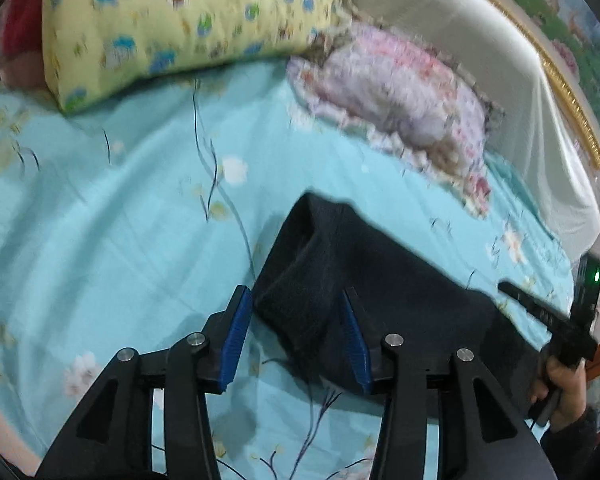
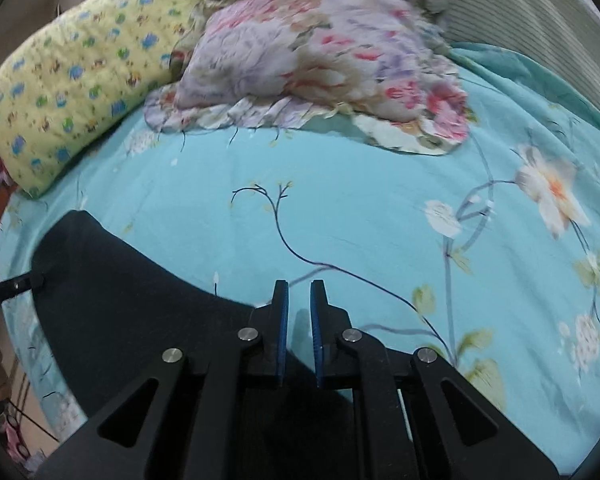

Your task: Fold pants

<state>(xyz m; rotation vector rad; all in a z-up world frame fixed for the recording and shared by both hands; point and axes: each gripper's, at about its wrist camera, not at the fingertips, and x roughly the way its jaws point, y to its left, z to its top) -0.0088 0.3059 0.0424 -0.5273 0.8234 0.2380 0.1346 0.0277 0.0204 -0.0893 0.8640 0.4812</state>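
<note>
Through the left wrist camera, we held our left hand-held gripper (image 1: 296,336) spread wide over a folded edge of the dark navy fabric pants (image 1: 380,280), which lay on the turquoise floral bed sheet (image 1: 120,220); motion blur smeared the pillows. Through the right wrist camera, our right hand-held gripper (image 2: 299,332) stood narrowly parted, gripping nothing, its frame hiding the pants' (image 2: 120,300) near edge.

My left gripper (image 1: 296,316) has its 2 blue-padded fingers (image 1: 236,340) spread wide. My right gripper (image 2: 299,320) has its fingers close together with a narrow gap showing; a hand (image 1: 564,384) grips its handle.
</note>
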